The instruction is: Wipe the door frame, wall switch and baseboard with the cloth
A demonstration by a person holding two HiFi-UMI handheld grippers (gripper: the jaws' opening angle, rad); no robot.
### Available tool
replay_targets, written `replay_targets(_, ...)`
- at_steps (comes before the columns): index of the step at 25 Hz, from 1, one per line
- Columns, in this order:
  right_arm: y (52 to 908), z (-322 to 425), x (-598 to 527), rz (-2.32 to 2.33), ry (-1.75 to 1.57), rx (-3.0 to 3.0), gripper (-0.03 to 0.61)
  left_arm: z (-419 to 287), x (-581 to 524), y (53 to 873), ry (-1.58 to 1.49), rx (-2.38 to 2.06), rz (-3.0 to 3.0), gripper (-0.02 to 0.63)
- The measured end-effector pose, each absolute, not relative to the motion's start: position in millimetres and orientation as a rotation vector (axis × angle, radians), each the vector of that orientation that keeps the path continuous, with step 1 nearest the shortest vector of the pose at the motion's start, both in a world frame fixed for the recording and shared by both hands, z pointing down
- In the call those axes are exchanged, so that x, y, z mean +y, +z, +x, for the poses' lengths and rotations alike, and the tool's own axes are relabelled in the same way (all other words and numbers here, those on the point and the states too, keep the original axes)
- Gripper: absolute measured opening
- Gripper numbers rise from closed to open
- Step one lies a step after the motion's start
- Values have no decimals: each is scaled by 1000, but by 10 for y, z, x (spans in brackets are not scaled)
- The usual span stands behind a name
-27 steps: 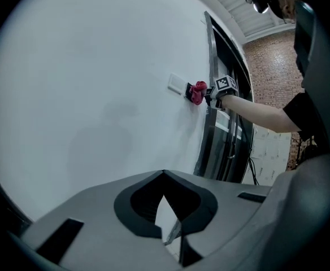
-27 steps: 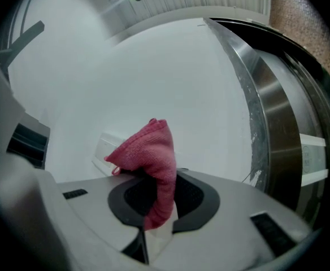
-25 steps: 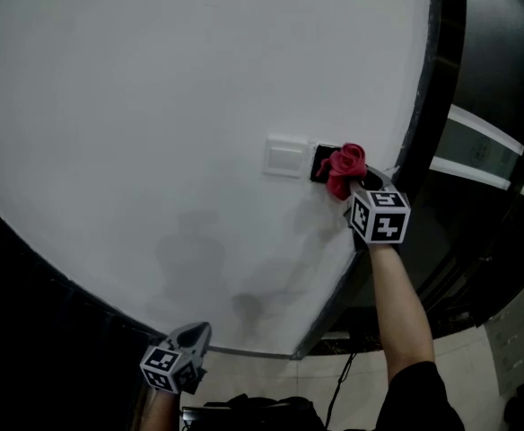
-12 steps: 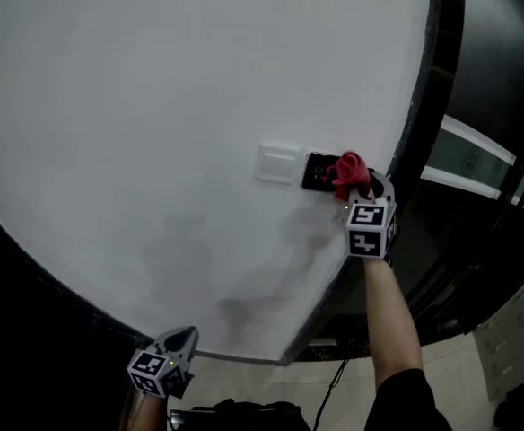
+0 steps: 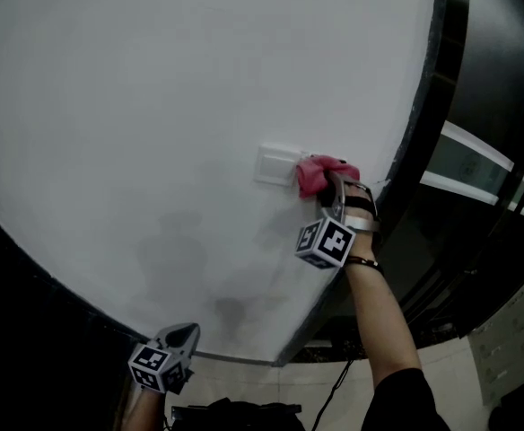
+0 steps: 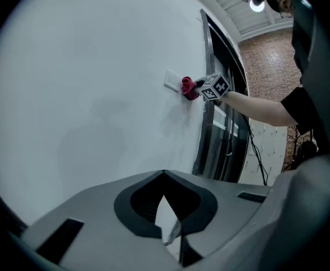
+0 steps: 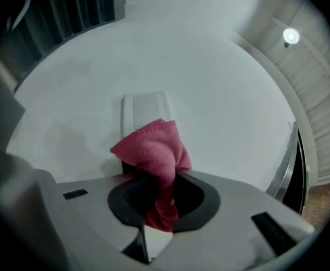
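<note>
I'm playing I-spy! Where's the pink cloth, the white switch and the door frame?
pink cloth (image 5: 316, 174), head view, its bunched middle.
white switch (image 5: 275, 164), head view, the plate's centre.
door frame (image 5: 449, 43), head view, dark upper strip.

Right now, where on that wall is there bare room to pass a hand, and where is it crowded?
The wall is bare above and left of the white switch, and below it down toward the left hand-held gripper. It is crowded between the switch and the dark door frame, where the right hand-held gripper holds the red cloth.

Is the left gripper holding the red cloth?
No, the left gripper is empty; the cloth sits in the right gripper.
</note>
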State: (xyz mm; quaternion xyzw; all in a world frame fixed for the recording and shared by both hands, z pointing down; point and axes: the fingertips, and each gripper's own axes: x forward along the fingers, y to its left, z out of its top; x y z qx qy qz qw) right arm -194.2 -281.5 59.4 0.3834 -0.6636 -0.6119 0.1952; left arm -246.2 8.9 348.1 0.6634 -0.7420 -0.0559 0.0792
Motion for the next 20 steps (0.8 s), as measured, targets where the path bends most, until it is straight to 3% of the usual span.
replay_targets(20, 1062, -1976, -2795, 973, -1563, -1983, 59, -2441, 205, 3466, -254, -2172, 2021, -8)
